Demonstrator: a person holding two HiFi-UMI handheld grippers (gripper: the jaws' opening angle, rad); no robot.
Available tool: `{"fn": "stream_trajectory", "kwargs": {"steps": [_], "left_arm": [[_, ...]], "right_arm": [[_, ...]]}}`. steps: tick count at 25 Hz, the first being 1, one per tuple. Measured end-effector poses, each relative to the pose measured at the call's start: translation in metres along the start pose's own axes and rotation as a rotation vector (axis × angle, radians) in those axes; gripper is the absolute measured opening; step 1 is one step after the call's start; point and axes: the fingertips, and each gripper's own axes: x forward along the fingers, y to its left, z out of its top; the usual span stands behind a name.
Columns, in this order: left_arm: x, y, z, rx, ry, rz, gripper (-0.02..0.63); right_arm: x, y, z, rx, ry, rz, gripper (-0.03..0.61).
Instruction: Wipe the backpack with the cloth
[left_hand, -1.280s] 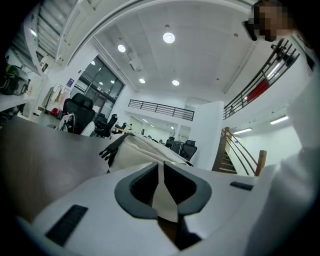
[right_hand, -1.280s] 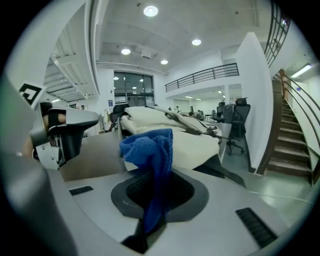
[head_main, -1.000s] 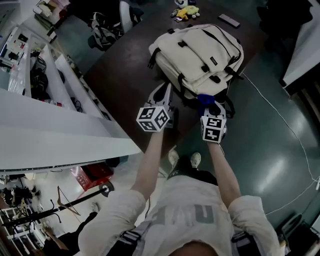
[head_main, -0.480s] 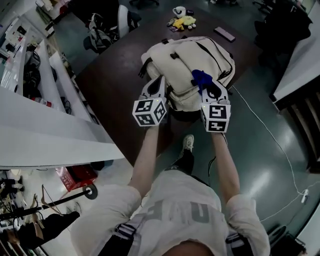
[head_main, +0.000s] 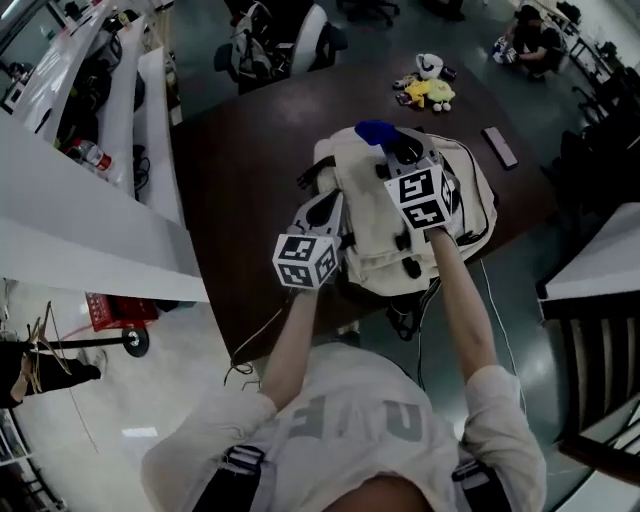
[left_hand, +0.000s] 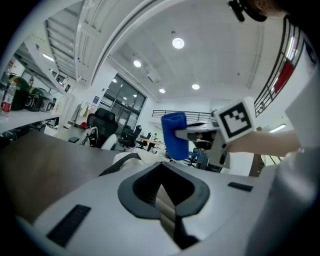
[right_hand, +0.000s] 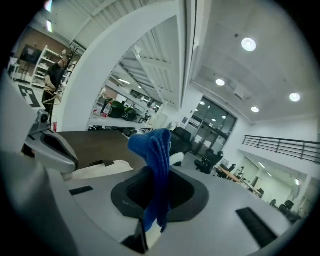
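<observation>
Backpack (head_main: 372, 262): cream, lying on the dark table (head_main: 240, 170), close to the edge nearest the person.

Right gripper (head_main: 395, 150) is out over the far end of the backpack. Its jaws are clamped on the blue cloth (head_main: 373, 130), and the right gripper view shows a bunched fold of it sticking up out of them. Can't tell whether the cloth touches the backpack.

Left gripper (head_main: 325, 205) is at the backpack's left side, nearer the person than the right one. Its jaws are together, just a thin seam, nothing visibly caught between them.

Also on the table, well past the backpack: a yellow plush toy (head_main: 432, 92) and a flat dark slab (head_main: 498, 147) off to the right.
</observation>
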Motion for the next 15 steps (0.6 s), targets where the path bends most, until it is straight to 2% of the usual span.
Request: {"fn": "stream_trajectory", "kwargs": {"steps": [4,10,12,15], "left_arm": [[0.001,0.001,0.004,0.029,-0.009,0.007,0.003],[0.000,0.001,-0.008,0.041,0.019,0.067,0.003],[-0.003,0.001,-0.009,0.046,0.027,0.101,0.003],[-0.016,0.005,-0.008,0.054,0.022,0.164,0.003]], "right_arm": [[0.066,0.020,0.010,-0.123,0.013,0.157,0.041],[0.125,0.068,-0.014,-0.503,0.128,0.407,0.042],[0.132,0.078,-0.025,-0.597,0.163,0.461,0.041],[0.127,0.089,-0.029,-0.656,0.165,0.500,0.041]]}}
